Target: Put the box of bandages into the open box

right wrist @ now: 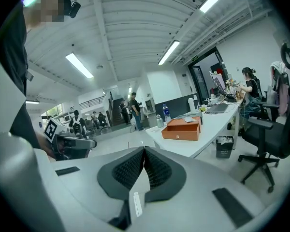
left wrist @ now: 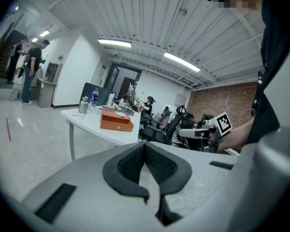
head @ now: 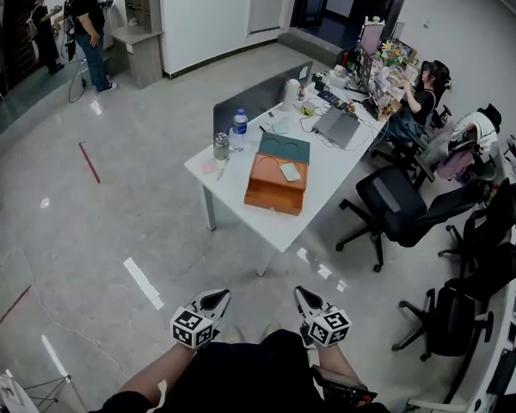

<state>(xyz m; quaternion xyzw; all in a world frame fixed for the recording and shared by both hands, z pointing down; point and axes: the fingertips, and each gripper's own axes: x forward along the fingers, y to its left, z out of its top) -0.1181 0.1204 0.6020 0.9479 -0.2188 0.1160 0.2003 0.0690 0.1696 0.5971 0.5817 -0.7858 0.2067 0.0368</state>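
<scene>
Orange-brown, the big box (head: 273, 188) sits mid-frame on the white table (head: 328, 179), with a small pale box (head: 290, 171) lying on its top. The left hand-held gripper (head: 213, 299) and right hand-held gripper (head: 305, 298) hang at the bottom of the frame, well apart from the table. Each has its jaws pressed together on nothing.

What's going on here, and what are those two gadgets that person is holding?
A person stands on the floor some way back from a white table, holding a two-jaw gripping tool in each hand. The left gripper and the right gripper are both shut and empty, held low in front of the body. On the table sits an orange box with a small pale packet on it, possibly the bandages. Nothing is picked up yet.
</scene>
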